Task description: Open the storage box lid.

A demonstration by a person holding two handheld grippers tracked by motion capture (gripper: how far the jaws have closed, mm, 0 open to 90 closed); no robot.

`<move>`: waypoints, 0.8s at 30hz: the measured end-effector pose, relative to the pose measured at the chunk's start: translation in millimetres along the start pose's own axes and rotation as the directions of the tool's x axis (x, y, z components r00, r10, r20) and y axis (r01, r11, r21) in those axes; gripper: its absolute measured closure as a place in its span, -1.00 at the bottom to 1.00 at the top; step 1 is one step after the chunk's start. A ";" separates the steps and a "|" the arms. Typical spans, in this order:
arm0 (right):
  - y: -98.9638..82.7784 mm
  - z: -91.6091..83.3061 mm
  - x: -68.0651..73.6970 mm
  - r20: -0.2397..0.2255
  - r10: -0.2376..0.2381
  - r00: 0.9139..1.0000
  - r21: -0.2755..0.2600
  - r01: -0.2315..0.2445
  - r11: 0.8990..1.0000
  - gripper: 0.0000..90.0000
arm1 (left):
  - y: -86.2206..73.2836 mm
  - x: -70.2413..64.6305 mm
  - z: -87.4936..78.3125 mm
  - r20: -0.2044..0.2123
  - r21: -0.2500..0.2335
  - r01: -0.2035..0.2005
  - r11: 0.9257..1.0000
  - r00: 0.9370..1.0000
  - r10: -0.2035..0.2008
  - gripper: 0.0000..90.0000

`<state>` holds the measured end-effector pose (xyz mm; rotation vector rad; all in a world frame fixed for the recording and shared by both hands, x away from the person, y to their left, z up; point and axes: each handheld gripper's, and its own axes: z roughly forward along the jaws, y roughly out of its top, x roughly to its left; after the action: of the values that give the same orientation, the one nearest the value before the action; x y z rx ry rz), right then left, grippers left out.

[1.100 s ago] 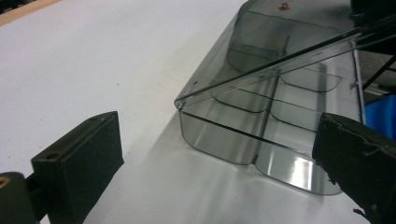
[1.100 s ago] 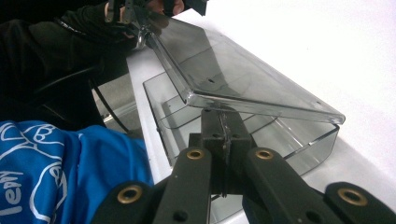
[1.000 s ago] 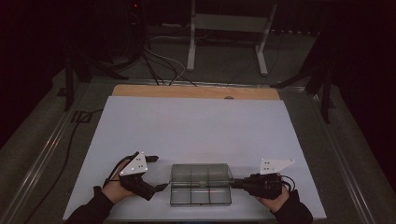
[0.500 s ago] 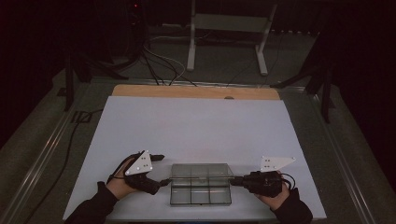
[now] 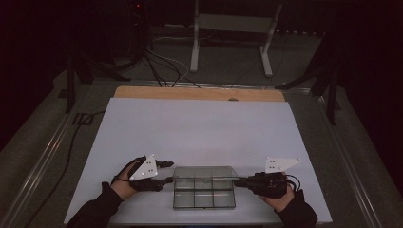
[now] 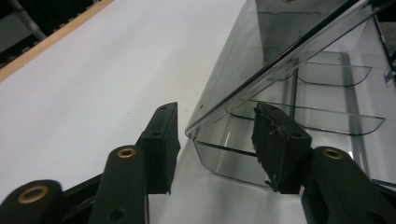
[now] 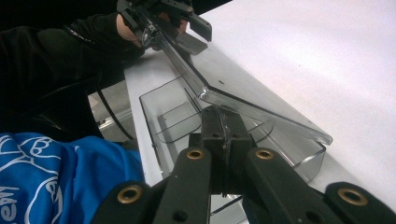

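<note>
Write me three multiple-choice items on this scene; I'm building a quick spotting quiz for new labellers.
1. Where on the table cover does the clear compartment box sit?
A. at the far wooden edge
B. near the person's edge
C. at the far left corner

2. What colour is the table cover?
A. white
B. green
C. red

3. How does the box's lid stand?
A. flat shut
B. taken off and laid beside
C. raised at a slant

Key: 1 B, the high view shows the box low in the picture, close to the person's hands. 2 A, the sheet looks white in all views. 3 C, both gripper views show the lid tilted up over the compartments.
</note>
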<state>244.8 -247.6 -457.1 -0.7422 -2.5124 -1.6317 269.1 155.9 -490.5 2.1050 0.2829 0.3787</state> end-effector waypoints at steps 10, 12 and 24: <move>1.6 1.3 -0.7 0.001 0.000 1.000 -0.001 0.000 1.000 1.00 | -0.7 0.0 2.7 -0.010 0.013 -0.060 0.998 0.998 0.060 0.54; 1.3 1.3 -0.6 0.001 0.000 1.000 -0.001 0.000 1.000 1.00 | -0.7 0.1 3.2 -0.010 0.012 -0.061 0.998 0.998 0.061 0.55; -0.7 -0.5 -0.7 -0.001 0.002 1.000 -0.002 -0.002 1.000 1.00 | 1.3 1.1 5.2 -0.003 0.003 -0.078 0.997 0.997 0.078 0.75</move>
<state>245.0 -248.5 -457.8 -0.7438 -2.5088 -1.6337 272.1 151.5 -491.9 2.1229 0.2037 0.4278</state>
